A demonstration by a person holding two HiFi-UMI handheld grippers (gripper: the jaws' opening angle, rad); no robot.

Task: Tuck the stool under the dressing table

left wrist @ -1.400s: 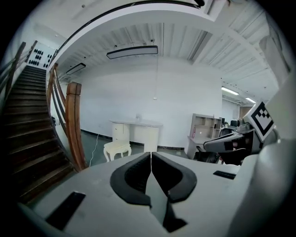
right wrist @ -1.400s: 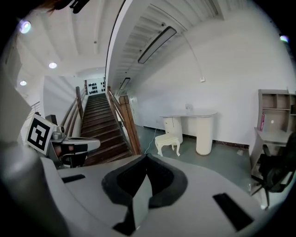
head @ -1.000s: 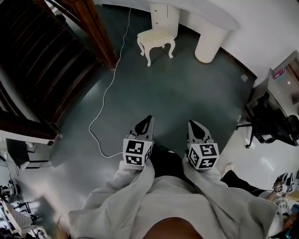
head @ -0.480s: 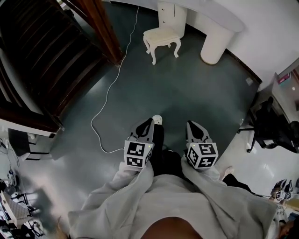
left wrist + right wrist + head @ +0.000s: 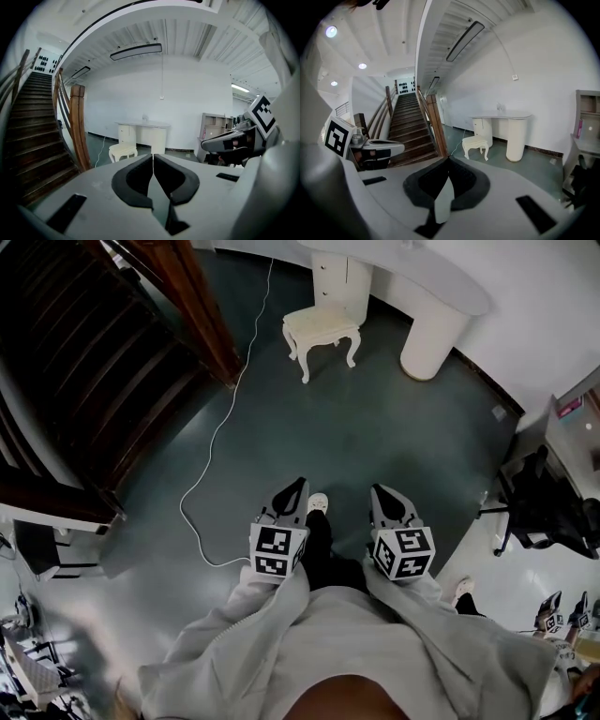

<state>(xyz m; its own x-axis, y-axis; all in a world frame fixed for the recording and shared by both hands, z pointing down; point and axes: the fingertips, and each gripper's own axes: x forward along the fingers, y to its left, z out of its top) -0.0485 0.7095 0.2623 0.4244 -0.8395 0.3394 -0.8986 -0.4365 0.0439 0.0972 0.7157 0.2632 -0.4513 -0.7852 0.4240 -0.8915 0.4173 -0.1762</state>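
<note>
In the head view, the cream stool point(image 5: 322, 329) stands on the dark green floor just in front of the white dressing table point(image 5: 441, 285), off the knee gap between its drawer unit and its rounded pedestal, not yet tucked in. The left gripper point(image 5: 298, 483) and right gripper point(image 5: 379, 491) are held low, side by side, well apart from the stool, and a white cable point(image 5: 211, 454) trails across the floor beside the dark staircase point(image 5: 84, 371). In the left gripper view, the left gripper point(image 5: 153, 155) has its fingers pressed together with nothing between them; the stool point(image 5: 123, 151) sits far ahead, before the dressing table point(image 5: 143, 125). In the right gripper view, the right gripper point(image 5: 448, 159) is likewise closed and empty, with the stool point(image 5: 476, 142) and dressing table point(image 5: 502, 116) beyond. The stool looks rigid and fairly light, with a padded seat and slim curved legs, and it should slide on the smooth floor. The firm seat rail on either side seems the safest hold, rather than the legs.
</note>
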